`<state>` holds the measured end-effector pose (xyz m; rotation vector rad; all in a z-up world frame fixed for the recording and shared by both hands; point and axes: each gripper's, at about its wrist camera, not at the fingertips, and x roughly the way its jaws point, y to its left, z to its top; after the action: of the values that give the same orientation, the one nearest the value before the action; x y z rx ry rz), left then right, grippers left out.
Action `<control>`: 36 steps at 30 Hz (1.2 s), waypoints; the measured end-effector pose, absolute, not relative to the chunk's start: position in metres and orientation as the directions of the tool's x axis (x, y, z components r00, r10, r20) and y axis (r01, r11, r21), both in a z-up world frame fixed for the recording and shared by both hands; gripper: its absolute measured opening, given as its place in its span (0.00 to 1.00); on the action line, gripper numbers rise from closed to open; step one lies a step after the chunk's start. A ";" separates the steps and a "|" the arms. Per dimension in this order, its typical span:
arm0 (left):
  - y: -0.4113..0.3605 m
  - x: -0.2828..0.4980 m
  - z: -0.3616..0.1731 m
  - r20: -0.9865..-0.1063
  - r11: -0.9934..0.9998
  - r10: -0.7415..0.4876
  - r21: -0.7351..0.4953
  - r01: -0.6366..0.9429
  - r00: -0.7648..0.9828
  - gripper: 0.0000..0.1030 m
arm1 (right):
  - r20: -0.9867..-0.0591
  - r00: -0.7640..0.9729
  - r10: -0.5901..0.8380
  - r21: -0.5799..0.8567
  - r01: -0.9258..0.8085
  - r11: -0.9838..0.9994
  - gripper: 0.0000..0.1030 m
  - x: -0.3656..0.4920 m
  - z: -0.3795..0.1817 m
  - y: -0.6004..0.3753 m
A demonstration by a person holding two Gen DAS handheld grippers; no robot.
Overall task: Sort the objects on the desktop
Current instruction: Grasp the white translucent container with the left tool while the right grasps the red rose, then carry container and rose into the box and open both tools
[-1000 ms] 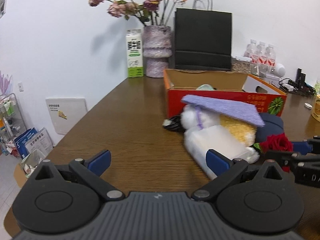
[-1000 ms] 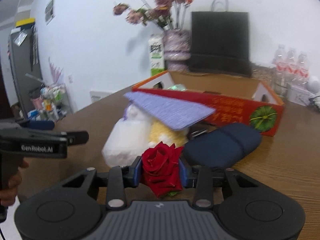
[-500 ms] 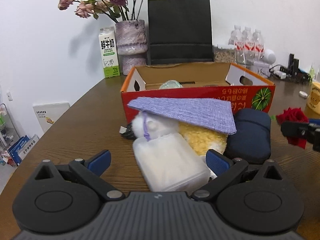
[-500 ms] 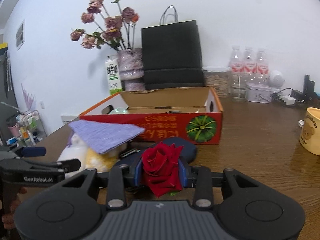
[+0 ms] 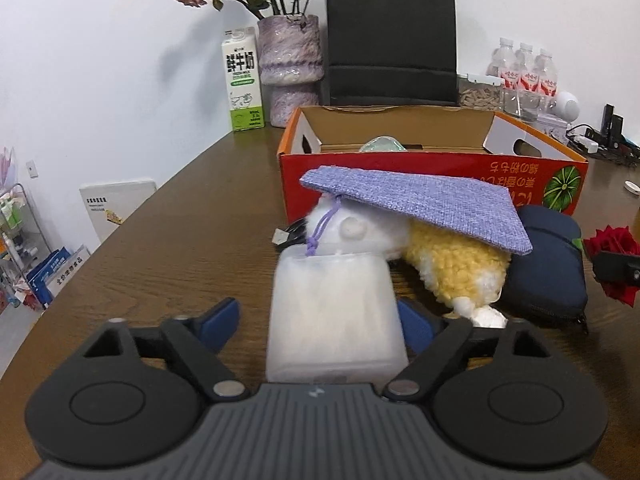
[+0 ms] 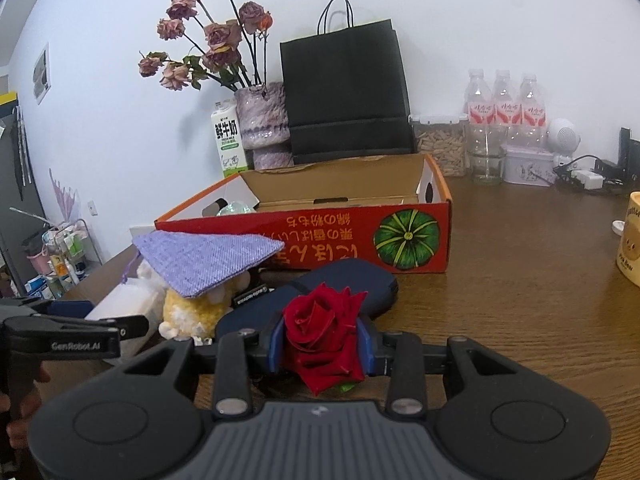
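The left gripper (image 5: 320, 320) has just been closing, with the translucent white box (image 5: 336, 312) standing between its blue pads; the right pad is at or against the box wall, while the left pad (image 5: 222, 318) remains clear of it, so no grip is made. The right gripper (image 6: 322, 344) is clamped on the red rose (image 6: 324, 334), held above the wooden table (image 6: 520, 300). Directly ahead of the left gripper, beyond the box, a white-and-yellow plush toy (image 5: 452, 264) lies under a purple woven pouch (image 5: 420, 204). Ahead and to the right of that gripper sits a dark blue zip case (image 5: 548, 276), which also lies just beyond the rose in the right wrist view. Farther ahead stands the open red cardboard box (image 5: 400, 168). Behind it are a milk carton (image 5: 242, 80), a vase of dried flowers (image 5: 290, 64) and a black paper bag (image 5: 392, 40).
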<state>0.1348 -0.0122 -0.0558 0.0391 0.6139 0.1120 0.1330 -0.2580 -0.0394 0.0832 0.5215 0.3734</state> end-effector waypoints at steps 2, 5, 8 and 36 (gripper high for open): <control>-0.013 0.139 -0.058 -0.579 0.995 0.101 0.065 -0.077 0.809 0.72 | -0.472 0.801 0.367 0.174 -0.324 0.930 0.34 0.133 -0.041 -0.258; -0.013 0.142 -0.061 -0.583 0.997 0.080 0.055 -0.060 0.809 0.65 | -0.479 0.800 0.362 0.178 -0.315 0.932 0.34 0.134 -0.043 -0.259; -0.012 0.138 -0.061 -0.580 0.998 0.056 0.042 -0.040 0.813 0.64 | -0.482 0.799 0.359 0.179 -0.311 0.933 0.34 0.135 -0.044 -0.259; 0.014 0.126 0.023 -0.365 1.000 0.011 -0.018 -0.019 0.931 0.65 | -0.355 0.873 0.335 0.083 -0.328 0.941 0.34 0.155 0.027 -0.249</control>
<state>0.1255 0.0140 0.0234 -0.0212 0.3739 0.0150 0.1547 -0.2493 0.0272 0.0199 0.3741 0.3465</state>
